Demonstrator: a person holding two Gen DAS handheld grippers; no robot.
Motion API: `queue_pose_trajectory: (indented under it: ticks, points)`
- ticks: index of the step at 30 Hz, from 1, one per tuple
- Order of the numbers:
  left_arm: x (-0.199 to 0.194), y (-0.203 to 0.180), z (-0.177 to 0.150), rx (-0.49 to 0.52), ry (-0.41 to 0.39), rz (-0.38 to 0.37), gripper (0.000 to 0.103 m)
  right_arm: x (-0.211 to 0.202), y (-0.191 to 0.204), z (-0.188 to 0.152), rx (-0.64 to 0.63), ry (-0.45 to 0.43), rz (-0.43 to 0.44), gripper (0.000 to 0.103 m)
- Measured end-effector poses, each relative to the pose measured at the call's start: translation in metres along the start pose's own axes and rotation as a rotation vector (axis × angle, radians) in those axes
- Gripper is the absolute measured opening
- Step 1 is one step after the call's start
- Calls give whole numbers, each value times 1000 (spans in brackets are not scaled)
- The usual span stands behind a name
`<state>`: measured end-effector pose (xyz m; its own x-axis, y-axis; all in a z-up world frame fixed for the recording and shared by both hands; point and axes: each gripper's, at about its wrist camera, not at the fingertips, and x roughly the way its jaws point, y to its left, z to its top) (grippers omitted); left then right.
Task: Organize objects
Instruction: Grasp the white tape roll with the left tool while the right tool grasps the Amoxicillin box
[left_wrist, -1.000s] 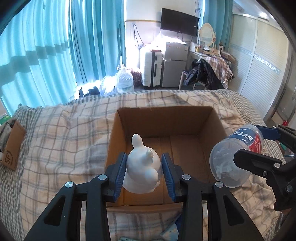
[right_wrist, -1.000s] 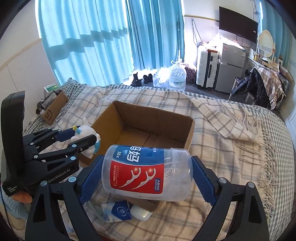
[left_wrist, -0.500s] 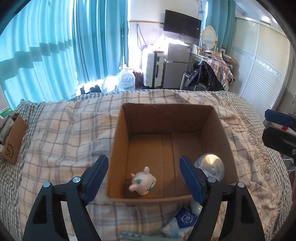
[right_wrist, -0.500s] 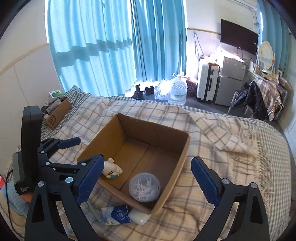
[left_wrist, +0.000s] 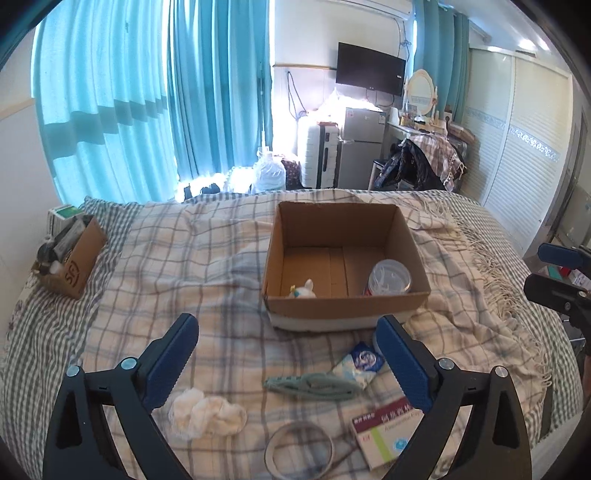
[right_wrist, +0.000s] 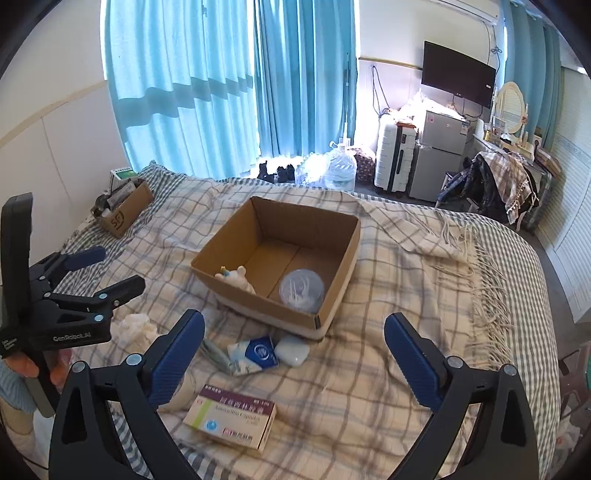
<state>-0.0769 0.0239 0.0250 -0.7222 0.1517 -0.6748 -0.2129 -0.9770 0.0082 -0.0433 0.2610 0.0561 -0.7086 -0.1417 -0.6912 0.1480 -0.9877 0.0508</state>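
Brown cardboard forms the open box that sits on the plaid blanket spread over the bed, and two things already lie inside it: a small white figurine in the near left corner and a clear plastic jar of floss picks on its side against the near right wall. From the right wrist view the same figurine and jar rest on the box floor, apart from each other. The left gripper hangs above the blanket on the near side of the box, its blue-padded fingers spread wide and still opening, with nothing between them. The right gripper is likewise wide and opening, empty, over the loose items in front of the box. Those items lie scattered on the blanket: a crumpled white cloth, a pale green hair clip, a blue and white tissue packet, a clear ring-shaped band, and a medicine carton with a purple stripe. A small pale case sits just beside the tissue packet, close to the box's near corner. A second, smaller cardboard box holding odds and ends stands well apart at the far left edge of the bed. A hand grips the left gripper's handle at the left of the right wrist view.
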Motion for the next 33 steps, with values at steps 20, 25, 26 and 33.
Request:
queue_pose_trajectory:
  ticks: [20,25,26,33]
  points:
    - [67,2,-145,-58,298,-45,103,62,20,-85,50,288,-32,100]
    - [98,-5,-158,-68,391,-55,103,73,26,-86,12,312,-56,100]
    - [100,-7,-158,-51,379,-46,103,75,28,-87,7,320,-56,100]
    - [94,-6,-150,-18,329,-52,88,81,39,-92,-31,329,-50,99]
